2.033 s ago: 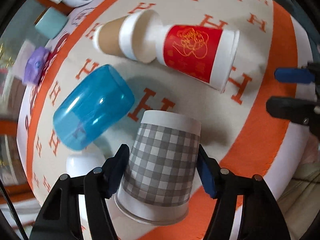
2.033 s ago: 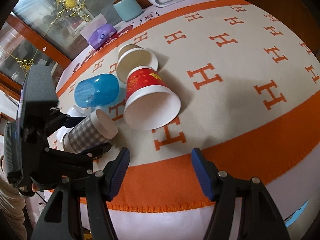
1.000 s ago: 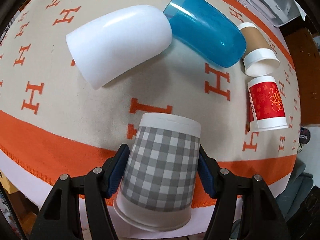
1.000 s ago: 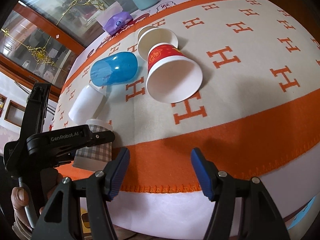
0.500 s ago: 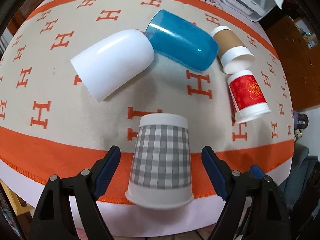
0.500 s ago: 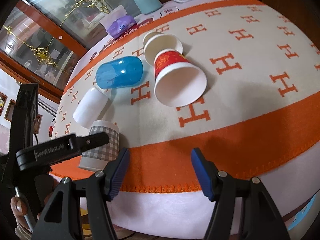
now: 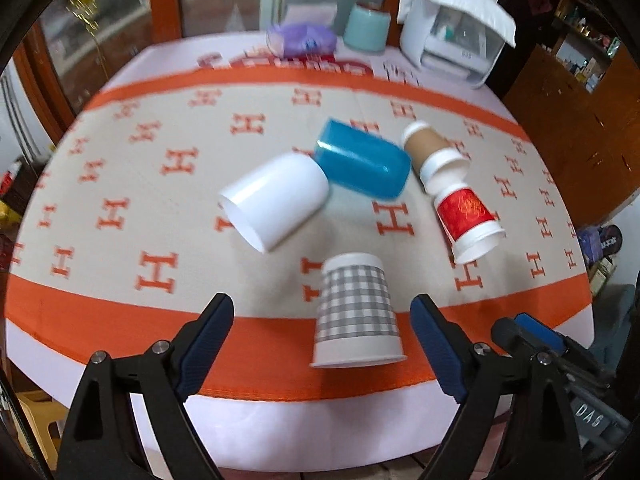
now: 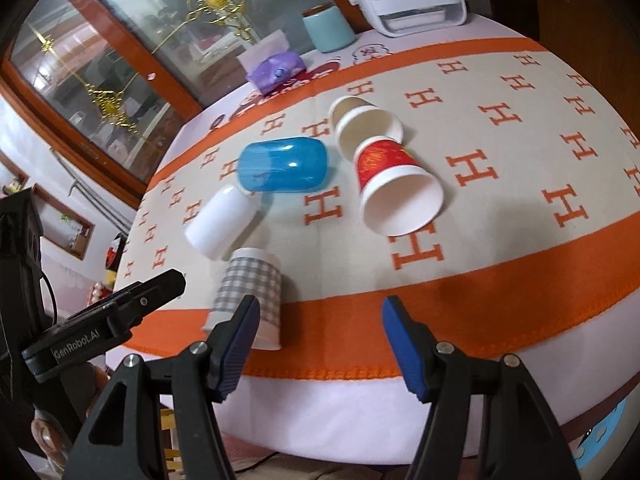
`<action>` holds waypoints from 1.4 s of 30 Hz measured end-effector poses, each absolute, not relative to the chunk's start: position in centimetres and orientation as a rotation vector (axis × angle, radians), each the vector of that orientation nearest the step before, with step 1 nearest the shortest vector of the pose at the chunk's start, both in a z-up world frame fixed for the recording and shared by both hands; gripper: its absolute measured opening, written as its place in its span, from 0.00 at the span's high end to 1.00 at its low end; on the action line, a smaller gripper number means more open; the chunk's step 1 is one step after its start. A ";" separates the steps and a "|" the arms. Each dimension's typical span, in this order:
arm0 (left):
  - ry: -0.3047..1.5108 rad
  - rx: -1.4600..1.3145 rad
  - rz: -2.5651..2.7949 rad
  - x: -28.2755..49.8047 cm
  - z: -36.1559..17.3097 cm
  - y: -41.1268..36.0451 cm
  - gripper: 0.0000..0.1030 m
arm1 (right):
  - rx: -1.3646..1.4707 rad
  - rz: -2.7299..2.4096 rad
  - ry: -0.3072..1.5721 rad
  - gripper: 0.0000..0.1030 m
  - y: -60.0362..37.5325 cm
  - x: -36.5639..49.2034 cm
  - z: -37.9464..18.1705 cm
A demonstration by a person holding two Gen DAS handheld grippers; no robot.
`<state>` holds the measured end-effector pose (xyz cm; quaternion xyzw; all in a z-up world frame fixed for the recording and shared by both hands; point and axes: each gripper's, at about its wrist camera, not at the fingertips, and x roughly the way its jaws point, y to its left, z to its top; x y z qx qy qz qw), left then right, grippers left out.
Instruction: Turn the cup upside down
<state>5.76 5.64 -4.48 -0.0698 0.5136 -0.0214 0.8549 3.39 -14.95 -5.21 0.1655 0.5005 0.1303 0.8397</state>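
Having stood the checked cup (image 7: 357, 312) rim-down, we hold our left gripper (image 7: 322, 344) wide open, empty; next, back away.

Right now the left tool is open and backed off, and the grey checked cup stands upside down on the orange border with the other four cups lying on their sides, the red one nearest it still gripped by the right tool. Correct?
Not quite. The right tool is open and grips nothing; the red cup lies free on the cloth, as the right wrist view shows. The left tool is open, and the grey checked cup stands upside down on the orange border.
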 end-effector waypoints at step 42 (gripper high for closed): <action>0.979 -0.118 0.012 3.1 -7.3 12.5 0.02 | 0.304 0.398 1.255 0.36 -7.6 7.9 -8.1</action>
